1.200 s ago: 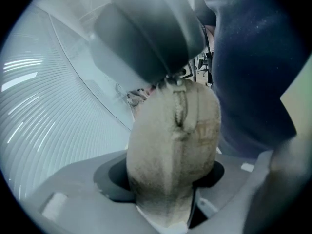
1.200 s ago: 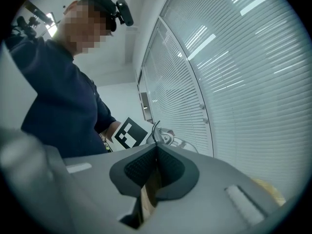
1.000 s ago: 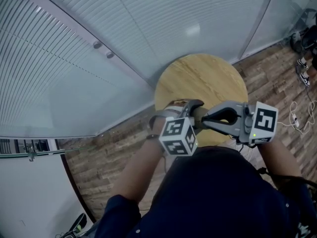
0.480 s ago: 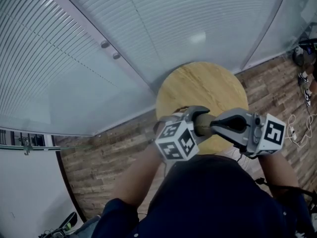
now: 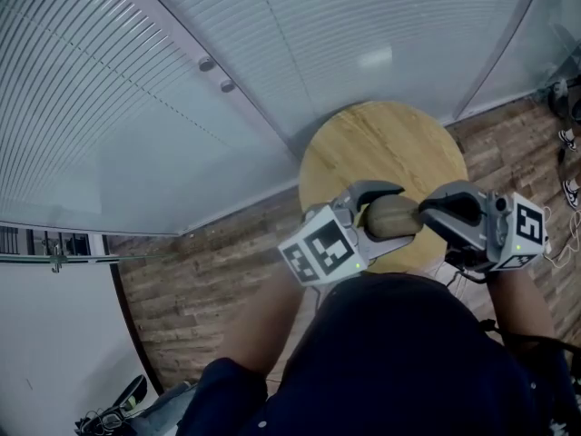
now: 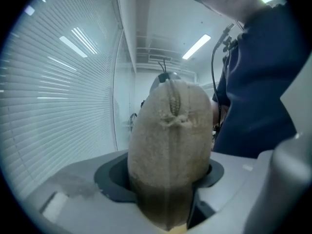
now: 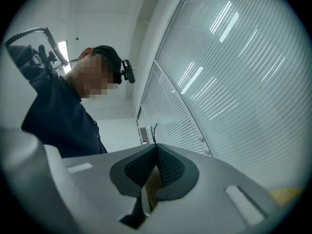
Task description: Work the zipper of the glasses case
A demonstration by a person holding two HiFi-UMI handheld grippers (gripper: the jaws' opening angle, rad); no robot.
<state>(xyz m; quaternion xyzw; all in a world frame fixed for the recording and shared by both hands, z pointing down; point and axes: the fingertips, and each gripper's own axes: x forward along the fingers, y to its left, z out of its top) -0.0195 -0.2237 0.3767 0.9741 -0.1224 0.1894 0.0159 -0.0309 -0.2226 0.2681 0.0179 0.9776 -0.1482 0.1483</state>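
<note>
The tan glasses case (image 5: 392, 216) is hanging in the air over the near edge of the round wooden table (image 5: 390, 143). The left gripper (image 5: 388, 218) is clamping the case's left end between its jaws. The right gripper (image 5: 422, 214), jaws pressed together, is pinching the thin black zipper pull (image 7: 154, 133) at the case's right end.

right tongs (image 5: 423, 214) drew zipper pull (image 7: 153, 129) rightward | glasses case (image 5: 392, 216) more exposed

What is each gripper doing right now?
Left gripper: closed on the glasses case.
Right gripper: jaws closed on a thin dark cord, apparently the zipper pull.
</note>
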